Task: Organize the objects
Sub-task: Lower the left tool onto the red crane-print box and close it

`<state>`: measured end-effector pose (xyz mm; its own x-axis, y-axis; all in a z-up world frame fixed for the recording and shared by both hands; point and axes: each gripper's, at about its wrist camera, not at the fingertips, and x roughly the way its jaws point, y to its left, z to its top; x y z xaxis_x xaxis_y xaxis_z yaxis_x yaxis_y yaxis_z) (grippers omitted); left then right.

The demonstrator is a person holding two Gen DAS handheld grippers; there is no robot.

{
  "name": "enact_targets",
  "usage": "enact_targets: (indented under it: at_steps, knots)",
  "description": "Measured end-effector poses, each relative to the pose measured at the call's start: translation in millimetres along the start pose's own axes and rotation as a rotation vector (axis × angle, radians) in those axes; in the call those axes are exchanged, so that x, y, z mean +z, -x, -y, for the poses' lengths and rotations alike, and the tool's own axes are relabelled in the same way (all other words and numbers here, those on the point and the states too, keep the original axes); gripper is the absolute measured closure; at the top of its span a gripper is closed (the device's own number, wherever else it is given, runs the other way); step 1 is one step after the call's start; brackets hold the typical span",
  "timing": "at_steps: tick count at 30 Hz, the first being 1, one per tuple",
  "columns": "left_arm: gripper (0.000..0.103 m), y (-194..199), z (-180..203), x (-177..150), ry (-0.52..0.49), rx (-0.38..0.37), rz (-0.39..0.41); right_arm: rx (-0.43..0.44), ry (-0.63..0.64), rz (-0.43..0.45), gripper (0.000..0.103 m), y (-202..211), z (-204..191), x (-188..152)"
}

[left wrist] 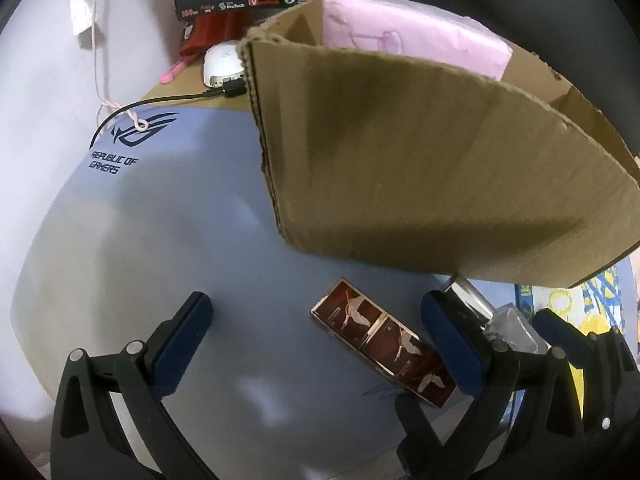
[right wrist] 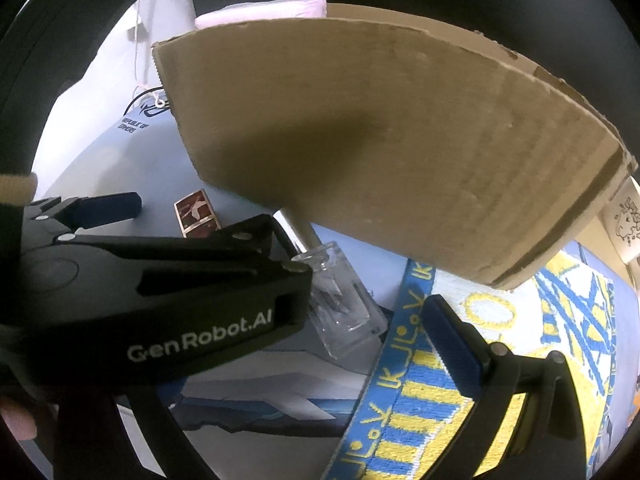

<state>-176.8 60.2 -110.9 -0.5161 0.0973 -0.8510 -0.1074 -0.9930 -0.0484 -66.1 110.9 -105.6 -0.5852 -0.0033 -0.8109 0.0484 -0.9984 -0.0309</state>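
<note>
The cardboard box stands open-topped on the worktop, its near wall facing both cameras, with a pink wrapped pack already leaning inside against the far wall; it looks like the collecting bin for the loose items.

2 items lie in front of that wall. The brown rectangular box with white bird figures lies flat on the pale blue desk mat, angled away from the carton. Just beside it, a clear glass bottle with a silver cap lies on its side, its cap pointing under the carton's lower edge.

The left gripper has its fingers spread wide and empty, the brown box lying between them nearer the right finger, a stance that suggests it is lining up to close on the box.

The right gripper shows only 1 blue-padded finger in its own view, the other hidden behind the left gripper's body, so its opening cannot be told; the bottle lies near that finger, and no grip on it is visible.

Room is tight: the 2 grippers crowd together, and the carton's near wall rises just behind the items, so anything lifted must clear that rim. To the left the mat is open; to the right a blue and yellow patterned cloth covers the surface.
</note>
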Motion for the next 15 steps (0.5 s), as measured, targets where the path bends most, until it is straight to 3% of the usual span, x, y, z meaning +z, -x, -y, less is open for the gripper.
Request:
enact_targets:
  at_steps: [8, 15]
  knots:
    - [0.0, 3.1, 0.8, -2.3, -0.022, -0.001, -0.042, 0.016, 0.036, -0.009, 0.0, 3.0, -5.2, -3.8]
    - [0.0, 5.0, -6.3, -2.0, 0.002, 0.018, -0.039, -0.063, 0.11, 0.025, 0.0, 9.6, -21.1, -7.7]
